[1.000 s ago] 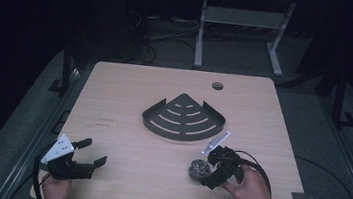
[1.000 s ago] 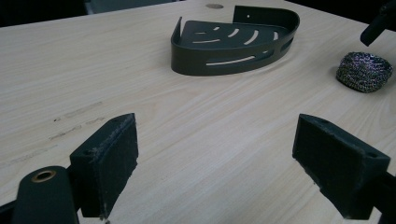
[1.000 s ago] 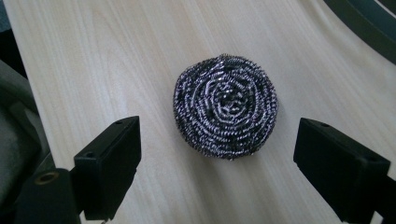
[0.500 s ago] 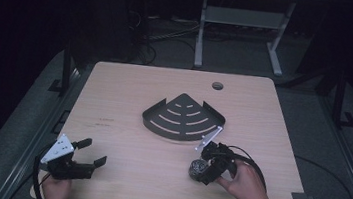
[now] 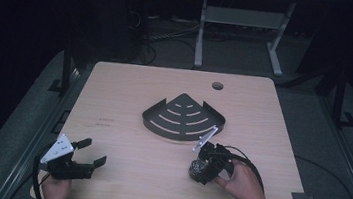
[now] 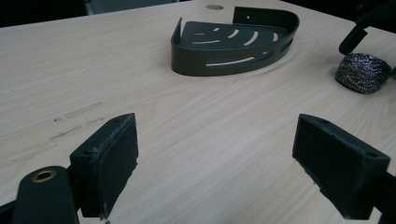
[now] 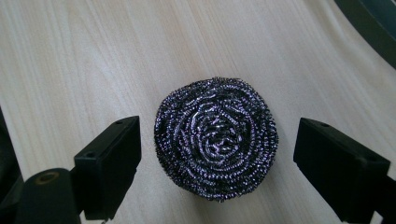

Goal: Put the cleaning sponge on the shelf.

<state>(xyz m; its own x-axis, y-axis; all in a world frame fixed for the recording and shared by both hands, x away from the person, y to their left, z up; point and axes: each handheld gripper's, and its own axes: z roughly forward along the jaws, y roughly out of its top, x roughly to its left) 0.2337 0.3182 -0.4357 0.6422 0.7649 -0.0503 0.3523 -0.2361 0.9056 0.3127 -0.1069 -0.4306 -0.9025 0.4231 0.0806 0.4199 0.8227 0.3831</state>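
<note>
**Now the steel scourer sits between my right jaws**

Clearly the thing in hand is the steel wool scourer (image 7: 215, 137), a round coiled ball lying on the wooden table (image 5: 128, 104), just beside the front edge of the black corner caddy (image 5: 183, 117) and not touching it. My right gripper (image 7: 217, 163) hangs over it from above, jaws spread wide — one pad on each side of the ball, with a gap on both sides, so it holds nothing yet.

I judge the scourer to be very light and springy (it will squash under the pads, not resist them). The wire loops are rough, so slipping is not my worry — snagging on the pad foam is more likely. I would take it across the widest part of the coil, low on its sides, and close until the ball gives a little.

My left gripper (image 5: 82, 159) rests low near the table's near-left corner, well apart, jaws wide apart and empty.
</note>
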